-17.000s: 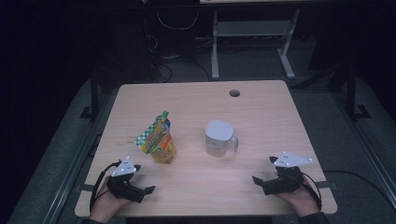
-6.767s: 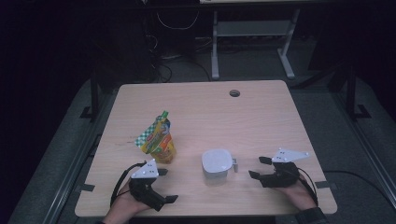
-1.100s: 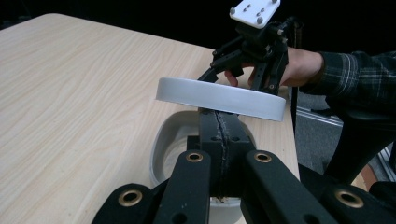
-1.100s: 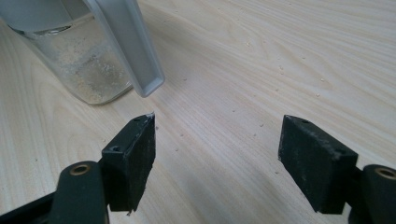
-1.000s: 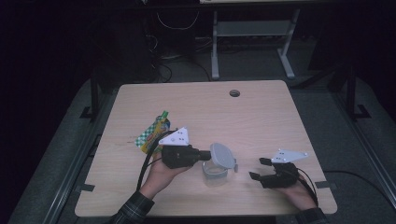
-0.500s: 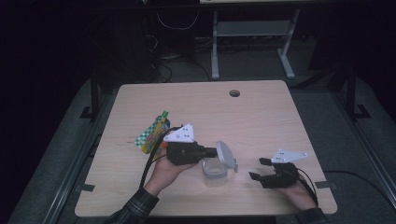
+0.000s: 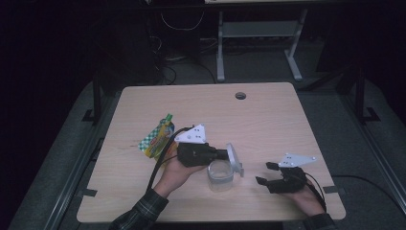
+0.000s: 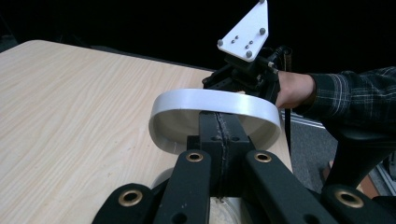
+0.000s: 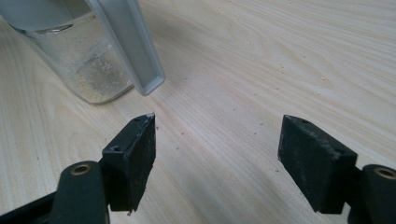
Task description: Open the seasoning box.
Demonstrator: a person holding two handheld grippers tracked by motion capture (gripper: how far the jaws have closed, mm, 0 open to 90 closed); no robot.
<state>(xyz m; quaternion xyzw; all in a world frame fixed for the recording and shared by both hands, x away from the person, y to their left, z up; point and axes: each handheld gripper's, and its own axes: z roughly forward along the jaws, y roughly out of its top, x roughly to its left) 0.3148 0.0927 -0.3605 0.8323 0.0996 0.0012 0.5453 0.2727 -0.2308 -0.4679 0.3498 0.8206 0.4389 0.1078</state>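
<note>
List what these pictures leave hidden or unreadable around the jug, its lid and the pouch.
- Pouch, high view: print too small to read.
- Jug, right gripper view: top cut off by the frame edge; grainy contents unclear.
- Lid, left gripper view: the left gripper covers the spot where its jaws pinch it.
- Right gripper, high view: its open jaws are dark and small.

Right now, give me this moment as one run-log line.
left hand-held gripper: shut on lid, lifted tilted off clear cup | right hand-held gripper: open, empty, resting beside cup | pouch: lying flat, untouched
</note>
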